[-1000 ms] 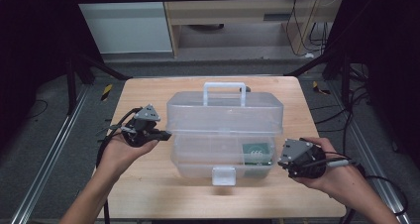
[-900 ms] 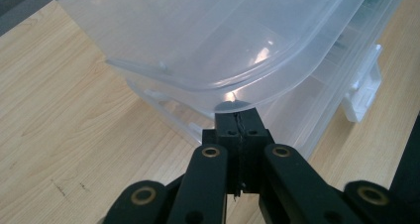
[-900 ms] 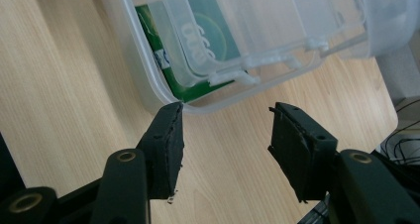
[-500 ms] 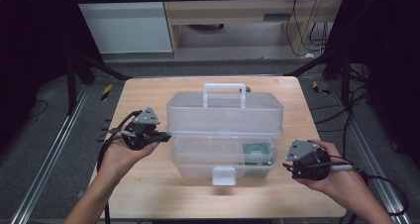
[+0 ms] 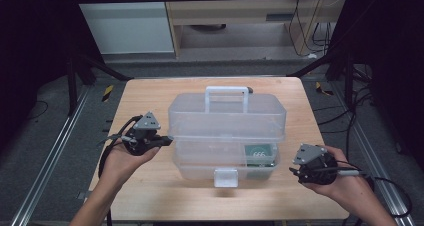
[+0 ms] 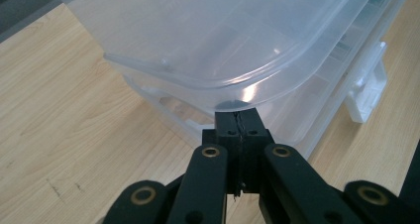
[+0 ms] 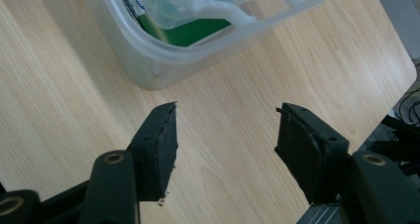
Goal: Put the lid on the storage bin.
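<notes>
The storage box (image 5: 227, 136) sits on the middle of the bench (image 5: 150, 93), its handle (image 5: 226, 93) at the far side and its latch (image 5: 225, 177) at the near edge. The left gripper (image 5: 167, 141) touches the box's left end; the right gripper (image 5: 295, 172) lies just right of the box's near right corner.

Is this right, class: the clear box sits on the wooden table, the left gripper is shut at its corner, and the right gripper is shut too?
Not quite. The right gripper is open: the right gripper view shows its jaws wide apart above bare table. The rest holds: the box sits on the table and the left gripper is shut at its corner.
</notes>
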A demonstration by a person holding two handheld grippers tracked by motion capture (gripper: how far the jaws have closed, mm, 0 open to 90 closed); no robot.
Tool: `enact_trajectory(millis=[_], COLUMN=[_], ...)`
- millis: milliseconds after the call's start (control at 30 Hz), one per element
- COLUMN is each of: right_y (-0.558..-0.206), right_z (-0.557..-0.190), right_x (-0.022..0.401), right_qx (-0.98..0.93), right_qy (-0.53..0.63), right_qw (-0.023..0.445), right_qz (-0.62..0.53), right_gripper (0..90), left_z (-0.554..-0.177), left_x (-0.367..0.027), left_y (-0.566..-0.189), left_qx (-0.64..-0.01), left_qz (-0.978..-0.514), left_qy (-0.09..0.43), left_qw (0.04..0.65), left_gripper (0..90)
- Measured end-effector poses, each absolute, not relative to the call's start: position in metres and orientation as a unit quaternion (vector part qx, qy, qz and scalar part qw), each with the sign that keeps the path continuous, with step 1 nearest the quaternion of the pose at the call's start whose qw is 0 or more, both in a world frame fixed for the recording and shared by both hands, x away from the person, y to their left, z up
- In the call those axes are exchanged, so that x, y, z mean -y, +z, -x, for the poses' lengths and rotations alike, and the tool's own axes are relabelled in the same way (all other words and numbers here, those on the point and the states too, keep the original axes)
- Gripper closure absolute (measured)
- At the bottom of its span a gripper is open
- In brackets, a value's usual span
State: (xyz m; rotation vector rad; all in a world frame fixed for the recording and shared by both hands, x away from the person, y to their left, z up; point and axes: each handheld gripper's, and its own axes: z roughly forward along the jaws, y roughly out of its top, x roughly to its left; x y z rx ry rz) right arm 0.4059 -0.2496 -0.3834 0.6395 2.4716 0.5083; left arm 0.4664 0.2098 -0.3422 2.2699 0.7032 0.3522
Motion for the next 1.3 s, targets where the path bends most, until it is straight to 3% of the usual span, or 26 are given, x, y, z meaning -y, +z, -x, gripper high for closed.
enact_trajectory(millis=[967,1300], right_y=[-0.403,-0.415], right_z=[-0.412,-0.432], right_x=[0.254,0.263], right_qx=[-0.908,-0.882], right_qy=[0.192,0.187], right_qw=[0.261,0.285], right_qz=[-0.265,-0.327], right_gripper=[39.9,36.7], left_z=[-0.455,-0.477], left_x=[-0.212,-0.243], left_y=[-0.372,-0.387], left_qx=[-0.284,-0.313], left_qz=[-0.877,-0.89], left_qy=[0.129,0.176], left_qw=[0.365,0.281], left_gripper=[89.9,89.9])
